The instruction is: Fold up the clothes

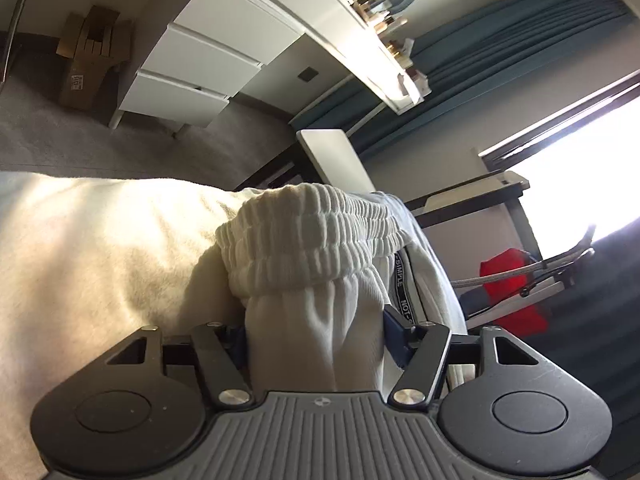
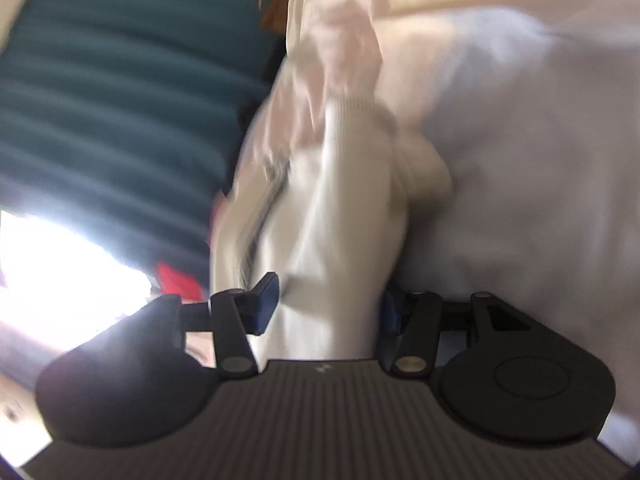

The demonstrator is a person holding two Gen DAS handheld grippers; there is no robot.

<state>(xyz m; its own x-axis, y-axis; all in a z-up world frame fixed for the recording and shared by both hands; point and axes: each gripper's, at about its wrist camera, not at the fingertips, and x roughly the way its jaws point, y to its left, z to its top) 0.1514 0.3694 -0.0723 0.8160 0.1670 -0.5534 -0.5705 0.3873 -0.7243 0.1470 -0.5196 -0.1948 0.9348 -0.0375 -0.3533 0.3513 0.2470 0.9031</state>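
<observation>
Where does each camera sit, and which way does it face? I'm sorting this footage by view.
Left wrist: on the left gripper, looking along its fingers at the white garment bunched between them, with a white drawer unit and teal curtain behind.
Right wrist: on the right gripper, blurred, facing white cloth between its fingers.
Shared: white fabric, teal curtain, a red object. No hand shows.
</observation>
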